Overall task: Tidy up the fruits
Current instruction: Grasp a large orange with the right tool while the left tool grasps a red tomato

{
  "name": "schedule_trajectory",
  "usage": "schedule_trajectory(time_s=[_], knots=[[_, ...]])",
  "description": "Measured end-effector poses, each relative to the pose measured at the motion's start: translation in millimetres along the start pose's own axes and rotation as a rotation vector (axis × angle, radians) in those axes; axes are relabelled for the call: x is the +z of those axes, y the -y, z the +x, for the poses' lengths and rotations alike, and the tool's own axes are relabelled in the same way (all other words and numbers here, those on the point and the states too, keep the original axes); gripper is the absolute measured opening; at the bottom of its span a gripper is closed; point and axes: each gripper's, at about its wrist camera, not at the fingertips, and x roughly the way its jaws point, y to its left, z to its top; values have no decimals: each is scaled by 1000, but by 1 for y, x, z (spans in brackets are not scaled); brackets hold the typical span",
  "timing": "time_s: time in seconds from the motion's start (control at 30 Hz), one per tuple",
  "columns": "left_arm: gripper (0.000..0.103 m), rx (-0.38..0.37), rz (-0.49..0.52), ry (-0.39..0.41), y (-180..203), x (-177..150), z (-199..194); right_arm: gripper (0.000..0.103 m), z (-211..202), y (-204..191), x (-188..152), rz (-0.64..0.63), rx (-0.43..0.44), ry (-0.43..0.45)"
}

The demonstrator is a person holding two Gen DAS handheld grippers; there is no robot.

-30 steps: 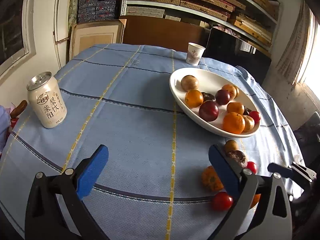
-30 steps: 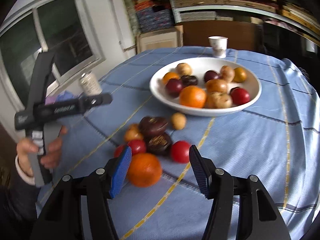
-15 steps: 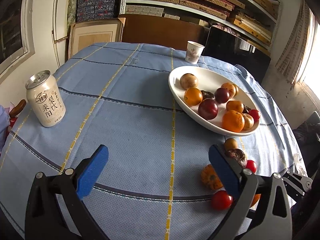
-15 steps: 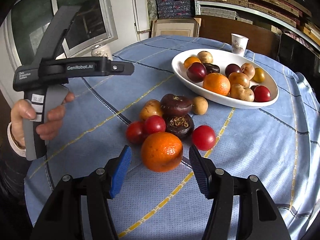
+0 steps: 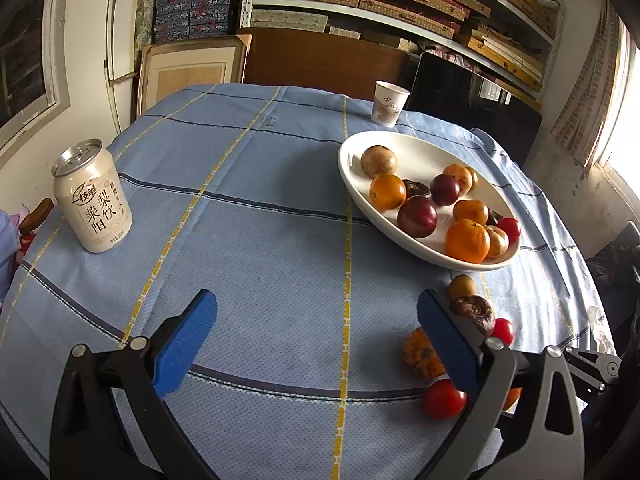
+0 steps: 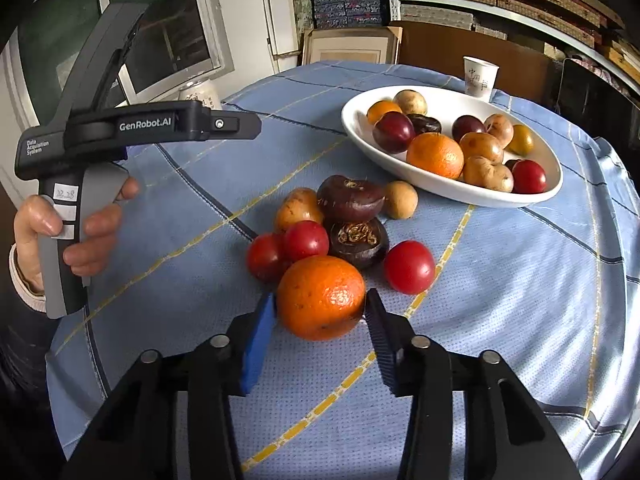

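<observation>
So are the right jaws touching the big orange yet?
Touching: the right wrist view shows the closing right gripper with both pads against the orange, no gap visible.

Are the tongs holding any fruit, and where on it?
The right tongs are closing on the big orange, one pad at each side; a firm grip cannot be told. The left tongs hold nothing.

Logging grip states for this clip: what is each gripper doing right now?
Left gripper: open, nothing between its jaws.
Right gripper: jaws closing around the orange on the tablecloth; firm grip cannot be told.
</observation>
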Motion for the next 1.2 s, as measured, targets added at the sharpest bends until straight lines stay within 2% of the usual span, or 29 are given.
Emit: schedule_trajectory(time_s=[0.13, 0.27, 0.4, 0.47, 0.53, 0.57, 0.6, 0.63, 0.67, 0.7, 0.87, 1.1, 1.2], knots=[[99, -3, 8, -5, 0, -1, 0, 45, -5, 4, 0, 23, 22, 18], [99, -35, 69, -30, 8, -4, 0, 45, -24, 32, 5, 175, 90, 102], [98, -98, 175, -47, 26, -13, -5, 45, -31, 57, 5, 289, 50, 137], [98, -152, 255, -56, 39, -23, -11, 45, -32, 67, 4, 333, 33, 144], [92, -183, 309, -49, 49, -31, -17, 45, -31, 71, 3, 354, 28, 142], [79, -198, 339, -46, 54, -36, -20, 45, -30, 73, 3, 361, 21, 138], [73, -214, 362, -54, 58, -40, -20, 45, -29, 73, 3, 363, 17, 135], [73, -229, 384, -66, 62, -45, -20, 45, -28, 74, 3, 365, 16, 132], [68, -232, 398, -70, 65, -48, -20, 45, -27, 75, 3, 368, 16, 130], [58, -233, 413, -76, 68, -51, -19, 45, -27, 75, 3, 369, 14, 128], [48, -252, 443, -121, 78, -59, -10, 45, -28, 73, 2, 365, 1, 128], [43, -271, 402, -182, 75, -59, 4, 45, -30, 72, 3, 358, 2, 138], [32, -282, 388, -201, 75, -58, 8, 45, -30, 72, 4, 354, 3, 137]])
